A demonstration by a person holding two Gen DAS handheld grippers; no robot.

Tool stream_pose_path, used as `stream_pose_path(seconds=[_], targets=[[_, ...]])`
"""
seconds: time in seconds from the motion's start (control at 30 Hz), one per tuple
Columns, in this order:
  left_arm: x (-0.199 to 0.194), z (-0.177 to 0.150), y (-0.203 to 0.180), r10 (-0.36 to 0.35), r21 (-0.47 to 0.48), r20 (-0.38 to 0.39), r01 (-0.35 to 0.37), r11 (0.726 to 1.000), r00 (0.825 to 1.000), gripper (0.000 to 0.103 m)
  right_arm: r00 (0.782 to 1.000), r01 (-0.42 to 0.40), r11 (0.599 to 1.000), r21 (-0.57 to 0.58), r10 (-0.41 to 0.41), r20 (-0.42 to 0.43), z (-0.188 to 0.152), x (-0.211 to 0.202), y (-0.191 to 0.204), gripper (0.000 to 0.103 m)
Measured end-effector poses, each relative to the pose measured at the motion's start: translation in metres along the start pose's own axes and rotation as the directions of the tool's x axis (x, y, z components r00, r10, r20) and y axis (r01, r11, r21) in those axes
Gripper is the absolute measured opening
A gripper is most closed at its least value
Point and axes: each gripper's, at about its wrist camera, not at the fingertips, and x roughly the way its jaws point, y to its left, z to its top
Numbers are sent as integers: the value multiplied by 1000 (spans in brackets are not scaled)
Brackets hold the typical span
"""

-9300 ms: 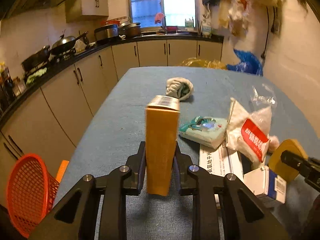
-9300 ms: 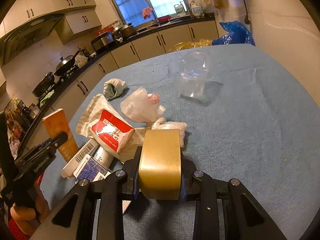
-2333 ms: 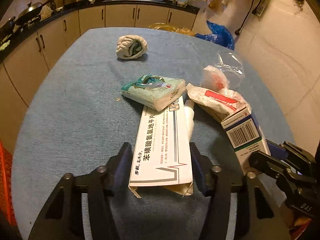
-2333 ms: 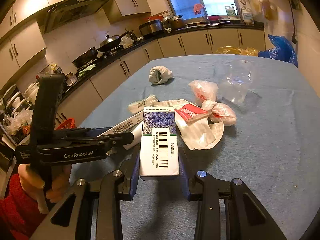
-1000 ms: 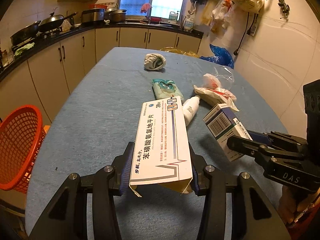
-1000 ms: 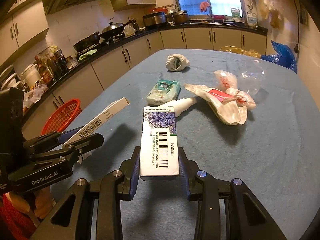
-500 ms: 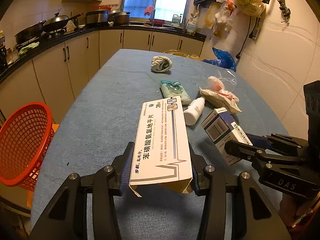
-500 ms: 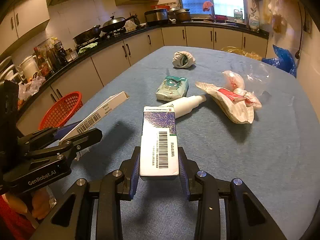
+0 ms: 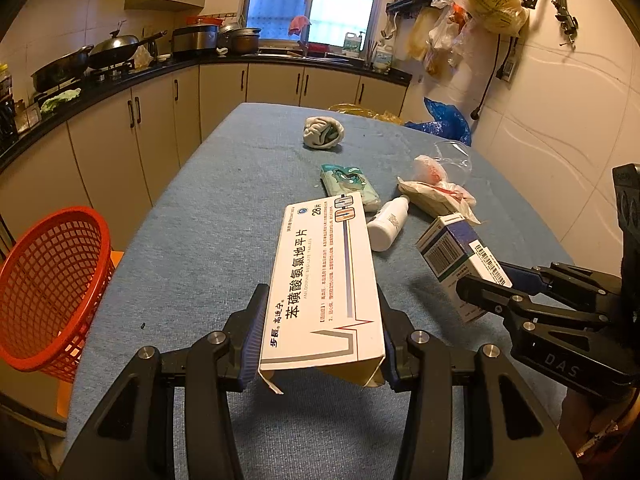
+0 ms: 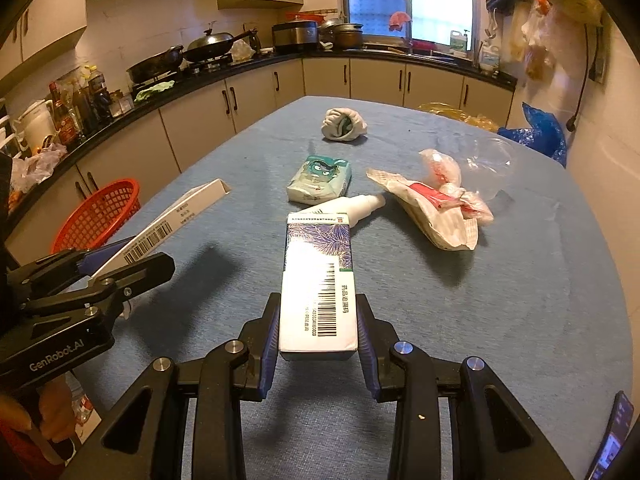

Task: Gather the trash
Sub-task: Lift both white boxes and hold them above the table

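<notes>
I had the left gripper (image 9: 320, 344) clamped on a long white pill carton (image 9: 324, 280), the right gripper (image 10: 318, 344) on a blue-and-white barcoded box (image 10: 320, 280); carrying stage, next swing both over the red mesh basket (image 9: 48, 292) and release.

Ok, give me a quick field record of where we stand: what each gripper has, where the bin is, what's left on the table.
left gripper: shut on long white medicine box
right gripper: shut on blue-and-white carton
bin: red basket, beside the table's left edge
left on table: white bottle, tissue pack, crumpled wrappers, clear cup, balled cloth
</notes>
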Motion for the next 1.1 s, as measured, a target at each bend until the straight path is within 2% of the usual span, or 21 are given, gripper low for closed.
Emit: stream_pose_path(seconds=[1.1], targets=[[2,0,3,7,-1,-2,-7,1000,1000,46,1000,7,1000,-3,-7,-11,-1,5,4,37]])
